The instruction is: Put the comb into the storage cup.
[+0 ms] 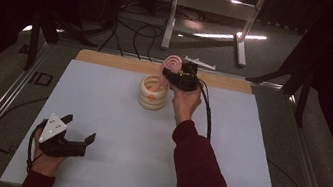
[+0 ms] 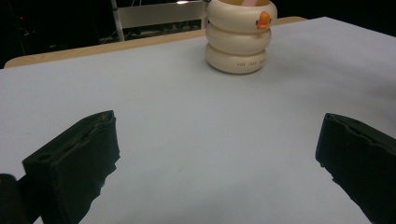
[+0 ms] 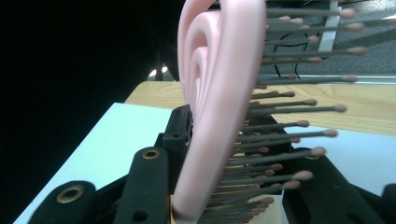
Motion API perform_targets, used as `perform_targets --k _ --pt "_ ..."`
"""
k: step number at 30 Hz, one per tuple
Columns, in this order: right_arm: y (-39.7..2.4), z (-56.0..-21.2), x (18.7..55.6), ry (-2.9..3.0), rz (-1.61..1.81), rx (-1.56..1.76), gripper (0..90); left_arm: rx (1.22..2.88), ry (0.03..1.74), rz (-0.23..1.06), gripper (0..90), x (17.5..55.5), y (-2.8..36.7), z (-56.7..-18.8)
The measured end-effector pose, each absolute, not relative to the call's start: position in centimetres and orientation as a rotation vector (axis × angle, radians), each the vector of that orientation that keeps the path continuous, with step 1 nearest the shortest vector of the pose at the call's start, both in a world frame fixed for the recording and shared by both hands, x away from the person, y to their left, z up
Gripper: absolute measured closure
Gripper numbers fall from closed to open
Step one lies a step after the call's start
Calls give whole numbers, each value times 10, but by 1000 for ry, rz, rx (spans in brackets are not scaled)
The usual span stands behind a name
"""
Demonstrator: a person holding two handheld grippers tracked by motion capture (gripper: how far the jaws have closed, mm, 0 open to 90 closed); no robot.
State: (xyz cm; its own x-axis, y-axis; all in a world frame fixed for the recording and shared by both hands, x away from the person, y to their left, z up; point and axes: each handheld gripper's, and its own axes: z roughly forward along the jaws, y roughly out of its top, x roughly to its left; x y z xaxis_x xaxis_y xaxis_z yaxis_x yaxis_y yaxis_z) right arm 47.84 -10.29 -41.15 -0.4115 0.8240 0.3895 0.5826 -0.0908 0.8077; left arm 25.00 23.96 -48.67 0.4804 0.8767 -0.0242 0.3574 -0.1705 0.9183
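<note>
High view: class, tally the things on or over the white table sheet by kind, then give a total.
Pink plastic hairbrush: 1
Cream ringed holder with orange duck: 1
Black two-jaw grippers, left and right: 2
Total: 4

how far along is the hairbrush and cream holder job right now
Done: the right gripper is shut on the pink hairbrush, gripping it near the head. In hand: the brush stands above the cream ringed holder, its handle angled down into the opening; whether it touches bottom can't be told. Left: releasing the brush and withdrawing. The left gripper rests open near the mat's front left, holding nothing.
</note>
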Motion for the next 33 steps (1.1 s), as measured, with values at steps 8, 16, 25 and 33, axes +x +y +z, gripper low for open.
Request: perform_targets --k 8,16,25,33 --pt "-98 -415 479 1947 1498 1556 637 1744 1053 661 2 250 240 -487" --pt "-96 -418 480 1941 1495 1573 637 1747 1053 660 2 250 240 -487" --pt "-95 -420 481 1930 1507 1591 636 1744 1053 659 2 250 240 -487" --pt "-96 -421 480 1915 1503 1603 636 1746 1052 660 2 250 240 -487"
